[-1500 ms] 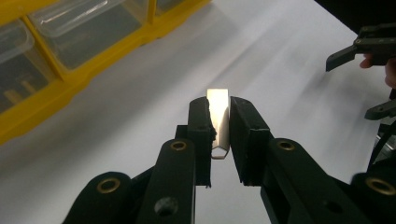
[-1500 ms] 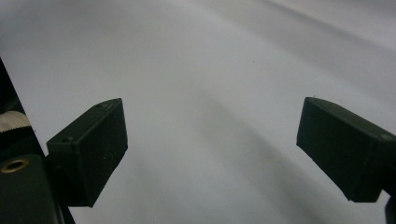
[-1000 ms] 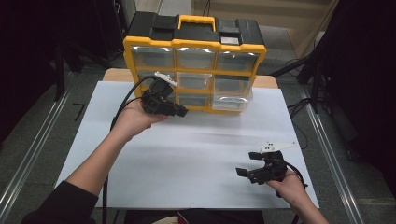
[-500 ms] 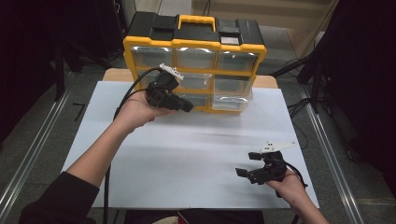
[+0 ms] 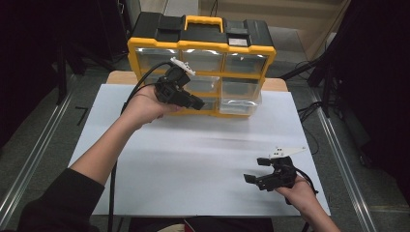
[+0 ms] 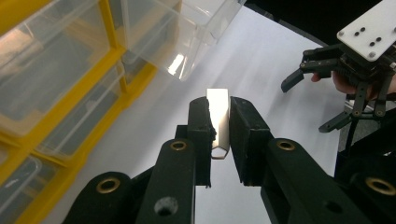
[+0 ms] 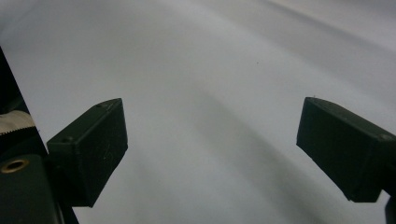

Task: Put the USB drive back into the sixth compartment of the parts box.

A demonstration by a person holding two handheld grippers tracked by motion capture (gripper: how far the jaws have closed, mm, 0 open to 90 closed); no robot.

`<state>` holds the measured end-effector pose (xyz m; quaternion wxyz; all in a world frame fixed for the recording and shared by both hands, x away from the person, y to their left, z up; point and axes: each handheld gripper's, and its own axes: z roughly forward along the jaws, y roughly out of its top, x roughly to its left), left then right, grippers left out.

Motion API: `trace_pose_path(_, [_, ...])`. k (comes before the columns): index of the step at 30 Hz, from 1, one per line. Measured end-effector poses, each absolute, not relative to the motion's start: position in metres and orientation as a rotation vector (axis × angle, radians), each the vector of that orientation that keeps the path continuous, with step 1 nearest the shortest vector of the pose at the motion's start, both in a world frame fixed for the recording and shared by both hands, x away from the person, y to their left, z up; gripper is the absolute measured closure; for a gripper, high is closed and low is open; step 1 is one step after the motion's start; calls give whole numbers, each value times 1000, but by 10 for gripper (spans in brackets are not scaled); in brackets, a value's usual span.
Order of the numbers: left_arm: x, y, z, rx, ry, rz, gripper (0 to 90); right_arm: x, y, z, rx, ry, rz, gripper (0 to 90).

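Observation:
A yellow and black drawer organizer (image 5: 202, 48) with clear drawers stands at the back of the table. My left gripper (image 5: 197, 102) hovers in front of its lower middle drawers, a hand holding it up off the table. In the left gripper view, the left gripper (image 6: 219, 106) is shut on a thin shiny metal piece (image 6: 218, 122) that stands upright between the jaws. One clear drawer (image 5: 240, 103) at the lower right is pulled out; it also appears as the clear drawer (image 6: 187, 32) just ahead of the jaws. My right gripper (image 5: 255, 170) rests open near the front right, nothing between its jaws (image 7: 210, 140).
White paper (image 5: 203, 159) covers the tabletop. A black cable (image 5: 114, 183) trails from the left gripper along the forearm. Metal rails (image 5: 29, 159) run along both sides of the table, and dark equipment stands beyond them.
My left gripper has risen and shifted right, closer to the organizer's front, with the metal piece still in it. The right gripper has stayed where it was.

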<state>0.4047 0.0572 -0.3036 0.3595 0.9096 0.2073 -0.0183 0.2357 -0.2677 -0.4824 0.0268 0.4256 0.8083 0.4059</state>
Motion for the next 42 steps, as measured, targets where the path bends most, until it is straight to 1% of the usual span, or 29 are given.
trace_pose_path(4, [409,55,-300,2337,528,-58,797,236,-268,-483,1310,2498,1253,73])
trace_pose_path(22, [417,32,-273,2363,470,-18,796,236,-268,-482,1308,2500,1259,73])
trace_pose_path(42, [436,-3,-267,2367,457,-28,796,234,-266,-481,1292,2504,1269,73])
